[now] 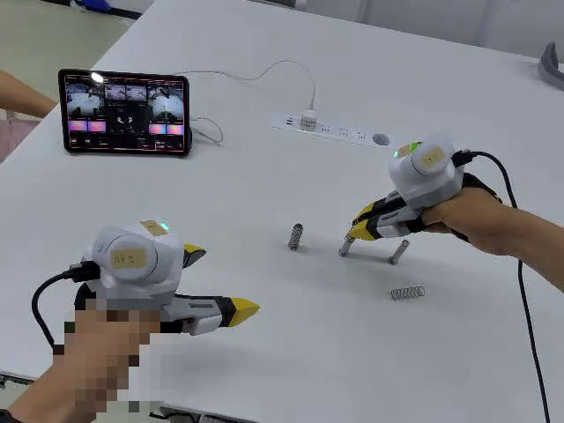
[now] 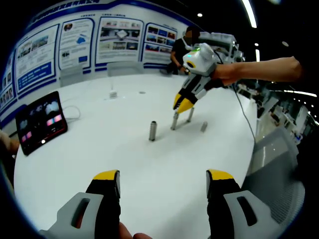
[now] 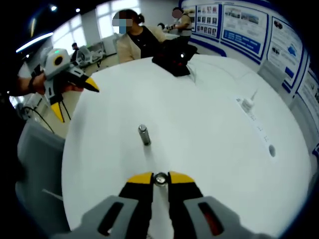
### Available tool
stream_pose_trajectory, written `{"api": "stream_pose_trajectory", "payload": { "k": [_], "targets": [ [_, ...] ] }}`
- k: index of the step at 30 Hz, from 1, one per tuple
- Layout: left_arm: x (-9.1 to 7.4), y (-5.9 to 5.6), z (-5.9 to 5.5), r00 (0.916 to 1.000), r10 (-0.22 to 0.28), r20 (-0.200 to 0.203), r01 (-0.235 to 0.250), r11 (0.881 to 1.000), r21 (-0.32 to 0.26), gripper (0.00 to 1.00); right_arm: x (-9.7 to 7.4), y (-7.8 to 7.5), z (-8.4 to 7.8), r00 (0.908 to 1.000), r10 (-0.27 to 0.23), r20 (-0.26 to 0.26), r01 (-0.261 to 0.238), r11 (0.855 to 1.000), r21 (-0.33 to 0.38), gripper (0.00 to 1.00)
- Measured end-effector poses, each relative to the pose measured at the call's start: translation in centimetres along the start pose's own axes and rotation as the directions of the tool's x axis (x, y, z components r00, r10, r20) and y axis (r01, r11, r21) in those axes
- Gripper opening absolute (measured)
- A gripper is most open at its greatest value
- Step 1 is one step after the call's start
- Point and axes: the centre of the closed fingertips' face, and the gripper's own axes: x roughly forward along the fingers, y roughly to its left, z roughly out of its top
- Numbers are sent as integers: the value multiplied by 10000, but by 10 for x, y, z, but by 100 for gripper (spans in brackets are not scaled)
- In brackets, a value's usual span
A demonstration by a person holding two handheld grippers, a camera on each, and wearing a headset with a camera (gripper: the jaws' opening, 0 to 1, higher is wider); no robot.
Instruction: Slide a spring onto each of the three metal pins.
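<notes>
While the left gripper hangs wide open and empty, well apart from the work, the right gripper pinches the top of the middle pin between its tips; a loose spring lies near them, untouched.

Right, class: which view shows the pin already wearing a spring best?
The head view: the sprung pin stands clear, its coils distinct. The left gripper view shows it small and blurred; the right gripper view shows it from above, coils indistinct.
</notes>
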Motion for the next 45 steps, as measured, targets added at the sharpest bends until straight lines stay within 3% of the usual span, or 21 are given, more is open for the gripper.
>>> {"api": "stream_pose_trajectory", "payload": {
  "k": [12, 25, 31, 34, 45],
  "targets": [
    [0, 0, 1, 10000, 12, 17, -12, 10000, -12, 71, 17, 4, -12, 9984, 44, -561, -68, 9991, -430, 13],
    [-1, -1, 2, 10000, -16, -26, 16, 10000, 44, 71, 32, -4, -25, 9974, 23, -717, -36, 9998, -180, 13],
    [-1, -1, 2, 10000, 0, -51, 1, 10000, 73, 71, 31, -2, -28, 9971, -22, -761, 11, 9999, -140, 21],
    [-1, -1, 2, 10000, 8, -70, -8, 10000, 60, 71, 26, -4, -28, 9970, -310, -706, 302, 9995, -132, 26],
    [4, -8, 4, 9998, -139, -114, 140, 9998, 130, 72, 3, -9, -27, 9969, -777, -92, 781, 9950, 622, 38]
  ]
}}
